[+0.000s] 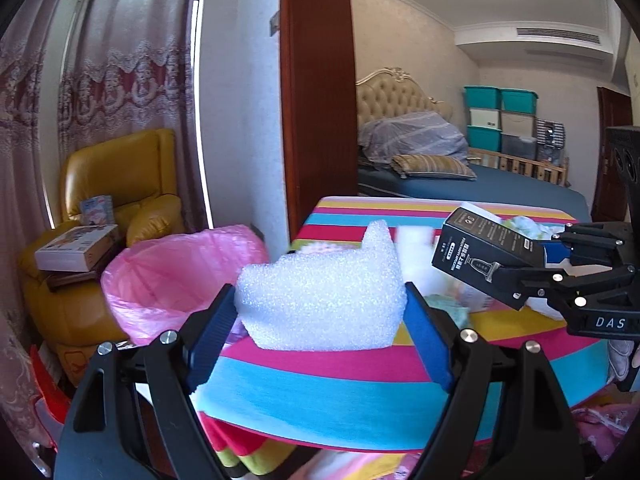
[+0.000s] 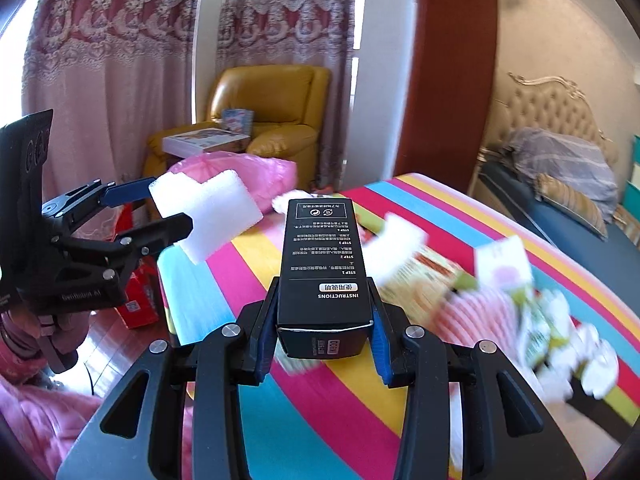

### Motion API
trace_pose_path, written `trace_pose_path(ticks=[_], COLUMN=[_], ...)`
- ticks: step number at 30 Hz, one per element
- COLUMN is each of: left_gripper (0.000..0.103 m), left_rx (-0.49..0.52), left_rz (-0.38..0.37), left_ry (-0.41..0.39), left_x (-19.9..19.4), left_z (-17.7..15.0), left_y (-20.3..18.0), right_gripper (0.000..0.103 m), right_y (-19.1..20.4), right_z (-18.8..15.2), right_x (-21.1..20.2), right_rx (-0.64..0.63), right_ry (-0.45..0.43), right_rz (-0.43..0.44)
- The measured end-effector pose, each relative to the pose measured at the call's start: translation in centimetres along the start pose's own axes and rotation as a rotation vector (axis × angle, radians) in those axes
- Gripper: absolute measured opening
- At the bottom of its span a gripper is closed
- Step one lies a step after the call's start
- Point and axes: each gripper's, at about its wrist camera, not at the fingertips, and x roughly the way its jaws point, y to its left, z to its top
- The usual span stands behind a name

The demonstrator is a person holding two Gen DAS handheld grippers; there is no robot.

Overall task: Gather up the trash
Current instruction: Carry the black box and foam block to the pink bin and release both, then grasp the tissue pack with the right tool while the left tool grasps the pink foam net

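The left gripper pinches a bumpy white foam block, just right of a crinkly pink bin bag. The right gripper squeezes a long black cardboard box above the striped tablecloth, with blurred wrappers to its right.

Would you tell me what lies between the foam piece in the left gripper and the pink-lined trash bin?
Nothing: in the left wrist view the white foam, clamped in the left gripper, sits beside the pink-lined bin with only open air between.
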Motion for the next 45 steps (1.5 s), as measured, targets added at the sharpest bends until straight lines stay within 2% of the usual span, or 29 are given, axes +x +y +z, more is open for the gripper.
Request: trace_pose_path(ticks=[5,13,19,27,29,30,32,34,35,41,45], left_gripper=[0.080,0.080,0.080,0.080,0.085,0.088,0.090,0.091,0.095,0.098,0.098], left_rx=[-0.007,-0.071,-0.096,-0.159,-0.156,-0.155,-0.171,-0.199,-0.215,-0.242,-0.206], left_rz=[0.081,0.159,0.222,0.181,0.165,0.174,0.195,0.183,0.177,0.191,0.192], left_ry=[0.003,0.068,0.120,0.144,0.152,0.160,0.168,0.175,0.175,0.165,0.201], left_x=[0.2,3.4,6.6,9.8,10.8,11.2,11.7,11.5,11.1,8.0,6.8], left_z=[0.9,2.2,2.1,2.3,2.4,2.3,2.1,1.7,1.4,-0.3,-1.0], left_y=[3.5,10.9,15.4,19.1,19.3,19.5,20.0,20.3,20.4,18.9,16.4], right_gripper=[0.039,0.039,0.039,0.040,0.057,0.071,0.071,0.071,0.071,0.072,0.073], right_y=[1.8,4.5,5.8,6.9,6.4,6.2,5.4,4.6,4.4,2.3,0.2], right_z=[3.3,9.4,12.5,14.3,14.5,14.5,14.5,14.3,14.2,11.6,9.1], right_x=[3.0,9.3,14.3,19.9,20.8,21.0,20.6,19.4,18.9,13.2,9.6], right_rx=[-0.036,-0.030,-0.016,-0.003,0.017,0.031,0.068,0.087,0.082,0.041,0.076], right_ry=[0.006,0.059,0.104,0.140,0.135,0.130,0.098,0.077,0.073,0.041,0.029], right_rz=[0.058,0.175,0.194,0.165,0.165,0.166,0.189,0.197,0.193,0.138,0.082])
